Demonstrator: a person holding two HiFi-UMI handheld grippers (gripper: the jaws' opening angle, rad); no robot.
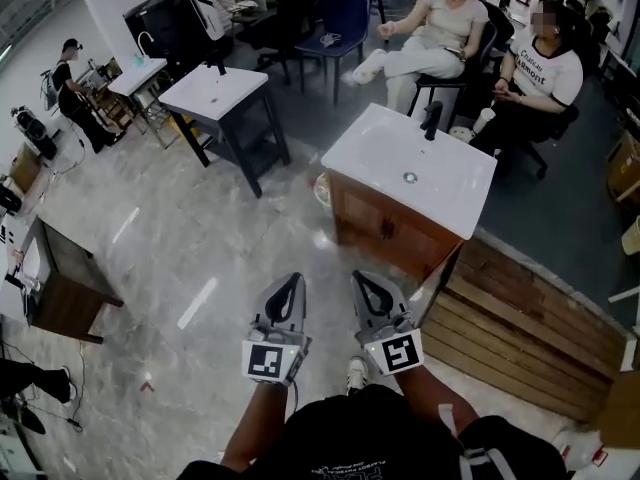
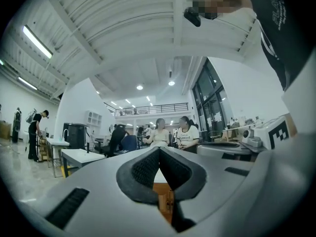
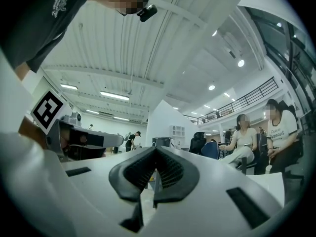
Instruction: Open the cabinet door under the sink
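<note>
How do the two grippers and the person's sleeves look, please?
Both the left gripper and right gripper are pale grey, with black ribbed pads and a cube with black-and-white square markers. The person wears a black short-sleeved T-shirt.

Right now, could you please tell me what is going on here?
A person holds the left gripper and the right gripper out in front, both with jaws together and nothing in them. They are short of the wooden cabinet under the white sink, touching nothing. Its doors look closed, so the opening is not yet begun.
</note>
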